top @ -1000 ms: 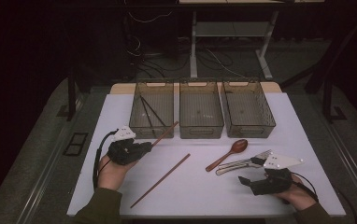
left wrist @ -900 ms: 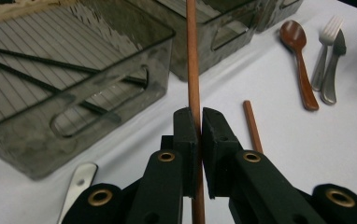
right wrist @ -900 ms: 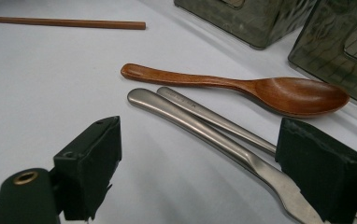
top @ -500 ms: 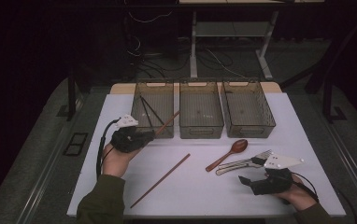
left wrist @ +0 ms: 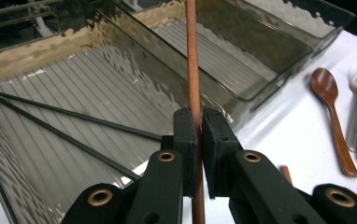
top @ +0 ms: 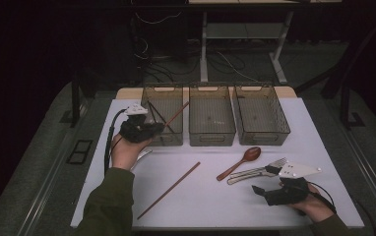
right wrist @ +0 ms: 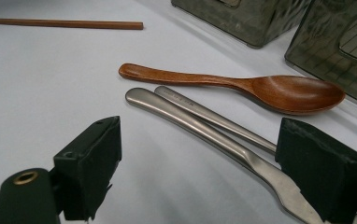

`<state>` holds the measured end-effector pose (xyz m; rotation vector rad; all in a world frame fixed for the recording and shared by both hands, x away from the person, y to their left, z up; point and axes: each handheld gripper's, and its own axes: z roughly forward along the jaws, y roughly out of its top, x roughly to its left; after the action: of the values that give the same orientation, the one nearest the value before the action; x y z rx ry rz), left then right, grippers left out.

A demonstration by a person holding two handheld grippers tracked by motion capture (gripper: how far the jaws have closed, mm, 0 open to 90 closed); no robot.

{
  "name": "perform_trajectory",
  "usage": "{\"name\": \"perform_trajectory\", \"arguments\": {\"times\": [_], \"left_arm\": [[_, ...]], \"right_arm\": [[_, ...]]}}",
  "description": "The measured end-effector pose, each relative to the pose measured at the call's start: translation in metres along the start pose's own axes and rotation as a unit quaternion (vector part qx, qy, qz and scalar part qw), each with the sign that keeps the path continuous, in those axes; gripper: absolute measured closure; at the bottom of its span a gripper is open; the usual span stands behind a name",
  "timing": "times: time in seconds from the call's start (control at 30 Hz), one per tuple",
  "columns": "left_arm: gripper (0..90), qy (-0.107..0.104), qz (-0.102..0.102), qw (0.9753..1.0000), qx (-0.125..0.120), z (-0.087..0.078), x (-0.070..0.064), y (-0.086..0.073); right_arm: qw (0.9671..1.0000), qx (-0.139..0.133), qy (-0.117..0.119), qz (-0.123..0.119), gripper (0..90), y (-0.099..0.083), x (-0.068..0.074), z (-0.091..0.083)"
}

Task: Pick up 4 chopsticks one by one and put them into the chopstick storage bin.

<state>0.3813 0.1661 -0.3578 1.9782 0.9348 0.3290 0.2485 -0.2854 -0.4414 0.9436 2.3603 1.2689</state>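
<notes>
Matt wooden chopstick (left wrist: 191,70) — rippled translucent-plastic bin (left wrist: 92,88)

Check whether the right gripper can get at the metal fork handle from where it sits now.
Probably yes. The right gripper is open, its jaws standing either side of the metal fork handle, with bare table around. The wooden spoon lies just beyond, apart.

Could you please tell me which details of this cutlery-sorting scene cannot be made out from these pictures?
- Wooden chopstick: the left tool covers the gripped part; both ends are cut off by the left gripper view's edges.
- Fork: tines cut off by the right gripper view's edge, too small in the high view.
- Middle bin: the small marks inside are too small to identify in the high view.
</notes>
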Motion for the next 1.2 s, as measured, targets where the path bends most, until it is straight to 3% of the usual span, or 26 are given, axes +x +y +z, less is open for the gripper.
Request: {"name": "perform_trajectory", "arguments": {"times": [0.6,0.93,1.2], "left_arm": [[84.0,0.037,-0.010,0.9992,0.010,0.029,0.031,0.037],[83.9,0.061,-0.053,0.9967,-0.004,0.050,0.060,0.041],[83.7,0.075,-0.070,0.9946,0.015,0.064,0.073,0.037]], "right_arm": [[1.0000,0.002,-0.001,-0.002,14.3,-0.001,0.000,0.000],[1.0000,0.002,0.000,-0.005,14.3,-0.002,-0.001,-0.001],[1.0000,0.000,0.002,-0.004,14.3,-0.002,-0.003,-0.001]]}}
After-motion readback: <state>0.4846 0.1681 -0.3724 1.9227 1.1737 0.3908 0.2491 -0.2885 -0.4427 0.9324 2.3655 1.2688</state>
